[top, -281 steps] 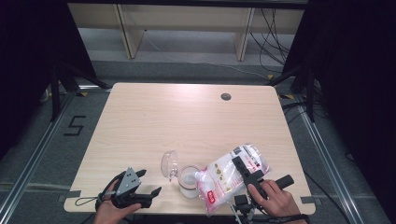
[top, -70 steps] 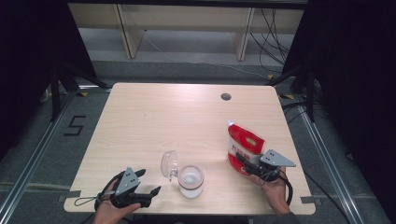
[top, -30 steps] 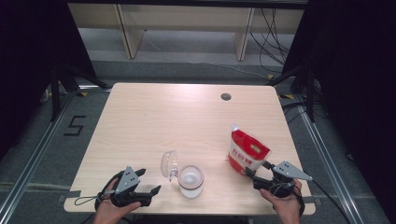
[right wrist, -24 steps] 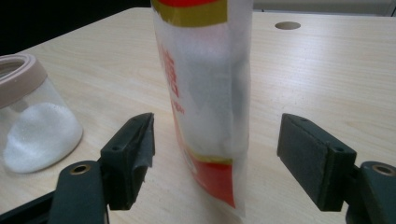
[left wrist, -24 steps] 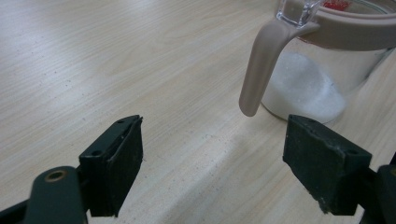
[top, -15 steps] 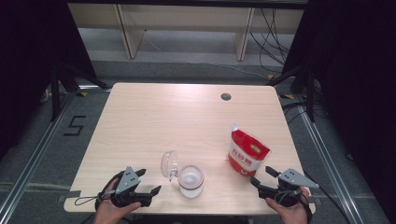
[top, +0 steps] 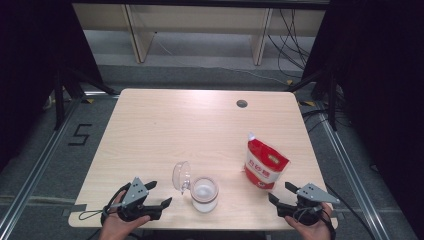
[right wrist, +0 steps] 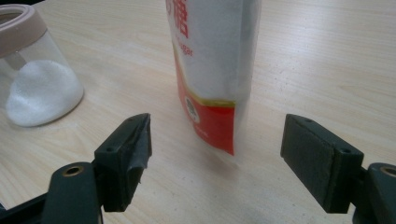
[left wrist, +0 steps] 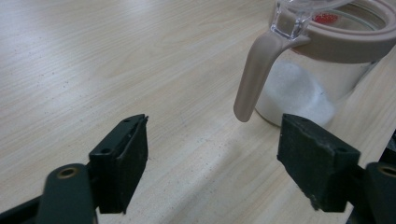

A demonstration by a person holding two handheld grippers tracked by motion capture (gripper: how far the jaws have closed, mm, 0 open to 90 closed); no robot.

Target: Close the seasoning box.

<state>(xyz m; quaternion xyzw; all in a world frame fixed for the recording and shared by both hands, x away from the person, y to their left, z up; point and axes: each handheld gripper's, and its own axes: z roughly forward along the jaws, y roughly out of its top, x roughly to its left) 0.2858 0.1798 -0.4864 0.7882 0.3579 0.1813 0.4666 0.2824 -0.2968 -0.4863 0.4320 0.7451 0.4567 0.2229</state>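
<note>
At the near edge of the tabletop (top: 200, 120) both tongs lay low, each in one of the person's hands. Left tongs (top: 159, 194), near the left corner, stood spread with nothing between the jaws; the jaws had just been closing a little, pads bare. They pointed toward the glass jar (top: 205, 194), which sat just beyond their tips. Seen in the left gripper view, the jar's beige handle (left wrist: 254, 74) hung down ahead of the gap and the jar body (left wrist: 299, 93) held a mound of white granules. Its clear hinged lid (top: 181, 175) stood flipped open on the left side of the beige rim.

Right tongs (top: 281, 192), near the right corner, were also spread wide and empty, the jaws having just been opening. The red-and-white sugar pouch (top: 265, 162) stood upright just ahead of them, apart from both pads. In the right gripper view the pouch (right wrist: 212, 70) rose between and beyond the jaws, untouched, white above and red at the foot, and the jar (right wrist: 35, 79) showed at far left.

Jar and pouch stood near each other, not touching, jar left of pouch. A dark round grommet hole (top: 242, 104) marked the far side of the tabletop. Grey floor and shelving legs lay beyond.
</note>
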